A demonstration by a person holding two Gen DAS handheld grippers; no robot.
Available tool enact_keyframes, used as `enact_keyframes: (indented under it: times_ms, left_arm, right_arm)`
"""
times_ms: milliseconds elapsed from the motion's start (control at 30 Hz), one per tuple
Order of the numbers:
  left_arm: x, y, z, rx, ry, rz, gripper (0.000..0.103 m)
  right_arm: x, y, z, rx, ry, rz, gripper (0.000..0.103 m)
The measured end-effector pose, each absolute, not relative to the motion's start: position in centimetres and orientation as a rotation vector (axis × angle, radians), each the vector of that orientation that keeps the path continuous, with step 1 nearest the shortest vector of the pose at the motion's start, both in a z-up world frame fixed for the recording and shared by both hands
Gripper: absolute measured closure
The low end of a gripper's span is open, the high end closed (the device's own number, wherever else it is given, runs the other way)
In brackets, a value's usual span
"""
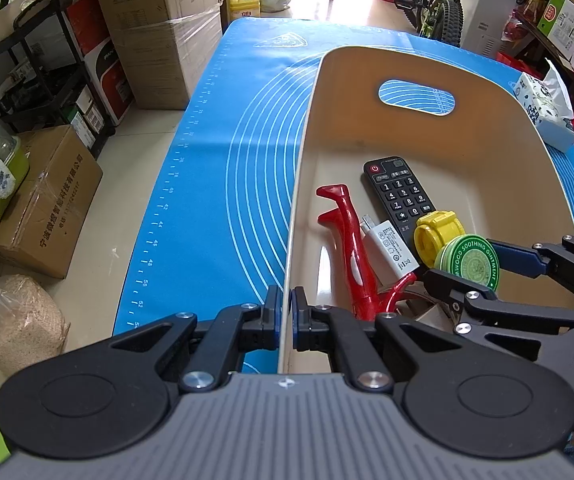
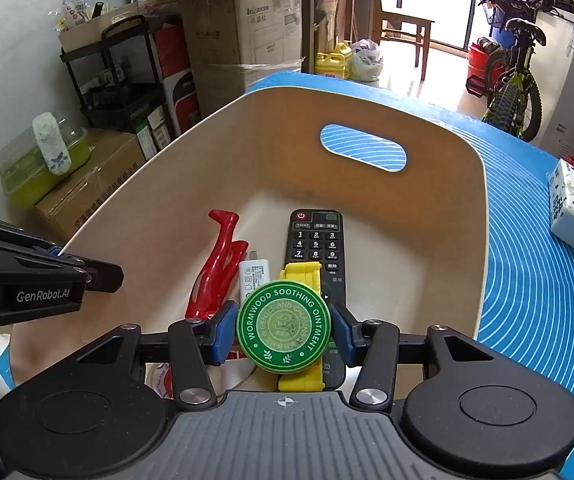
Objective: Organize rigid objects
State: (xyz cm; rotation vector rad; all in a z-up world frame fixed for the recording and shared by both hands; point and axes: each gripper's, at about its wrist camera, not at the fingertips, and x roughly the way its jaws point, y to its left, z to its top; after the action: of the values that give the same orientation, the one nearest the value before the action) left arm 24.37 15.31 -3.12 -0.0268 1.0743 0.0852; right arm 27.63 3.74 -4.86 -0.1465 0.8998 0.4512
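Right tongs (image 2: pixel 283 334) pinching ointment tin (image 2: pixel 283 326) flat-faced, directly above bin (image 2: pixel 447 208) contents; my left tongs (image 1: pixel 285 312) clamp the bin's near wall; release straight down

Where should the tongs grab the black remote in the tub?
Probably the bare top end of the remote, across its narrow width, coming from above. Its lower end is covered by the yellow piece and the green ointment tin.

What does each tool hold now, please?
Left tool: closed on the beige plastic bin's wall.
Right tool: closed on the round green ointment tin.
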Motion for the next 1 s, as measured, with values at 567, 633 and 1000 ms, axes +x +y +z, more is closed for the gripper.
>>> enact_keyframes:
  times_ms: [567,633,1000]
  left_arm:
    - [22.0,12.9,1.2,-0.002,0.935,0.113,0.032]
    - [21.4,12.3,1.8,-0.001,0.921,0.112,0.031]
    - [16.9,8.7,5.1,0.027,0.88,0.069,0.03]
  right_arm:
    - [25.0,-0.9,0.9,-0.027,0.772,0.4,0.008]
    - [24.4,-1.9,1.9,-0.012,0.754,0.385,0.006]
    - [19.6,-6.4,6.0,0.031,0.686,0.317,0.004]
